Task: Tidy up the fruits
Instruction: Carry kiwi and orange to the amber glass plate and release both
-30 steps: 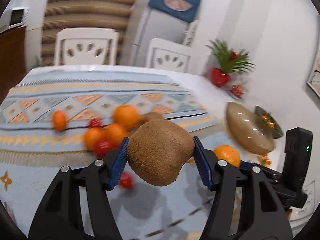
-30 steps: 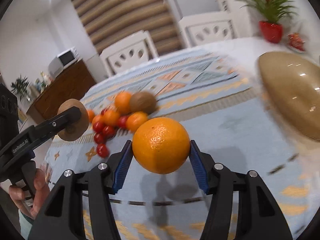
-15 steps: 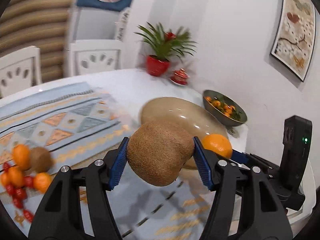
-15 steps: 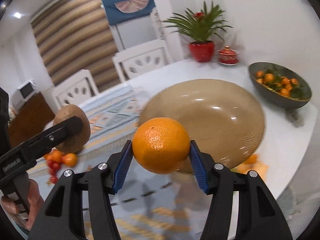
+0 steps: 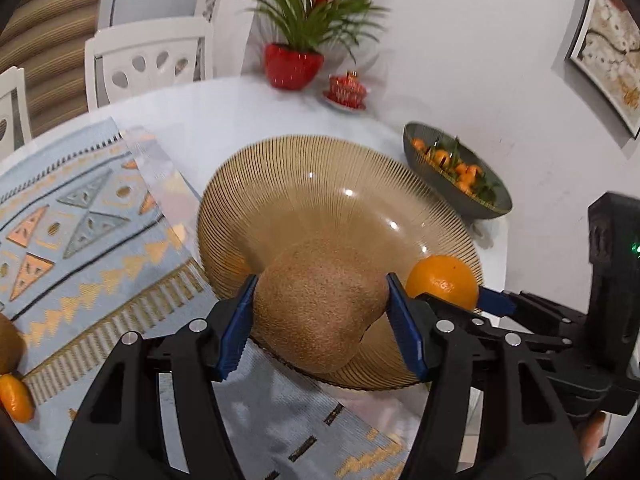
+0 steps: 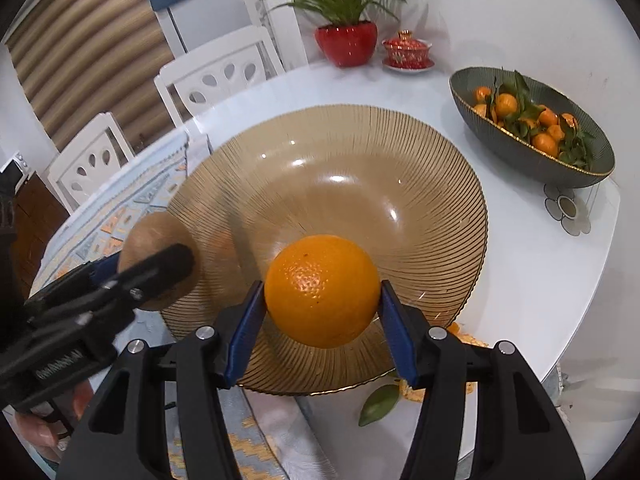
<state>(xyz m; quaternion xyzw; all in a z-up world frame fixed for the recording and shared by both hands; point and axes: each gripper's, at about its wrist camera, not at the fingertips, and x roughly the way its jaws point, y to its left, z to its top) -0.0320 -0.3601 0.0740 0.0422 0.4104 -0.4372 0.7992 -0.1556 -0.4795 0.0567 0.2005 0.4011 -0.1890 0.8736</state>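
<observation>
Both grippers loaded up and hanging over the big amber glass bowl [image 6: 440, 184].

The left gripper [image 5: 320, 316] has its blue fingers [image 5: 236, 328] clamped on a fuzzy brown kiwi [image 5: 316, 304], held over the bowl's near-left rim. The right gripper [image 6: 322, 312] is squeezing an orange [image 6: 322, 290], sitting above the near part of the bowl, just right of the kiwi. The bowl rests on the white counter [image 6: 540, 280], partly overlapping the blue patterned table runner [image 5: 80, 240]. Far right there's a dark green bowl [image 6: 520, 156] full of small leafy mandarins. A red potted plant [image 6: 346, 40] and a little red lidded cup [image 6: 406, 50] sit at the far edge. At the left edge of the runner, another kiwi [image 5: 8, 344] and a small orange fruit [image 5: 16, 398].
</observation>
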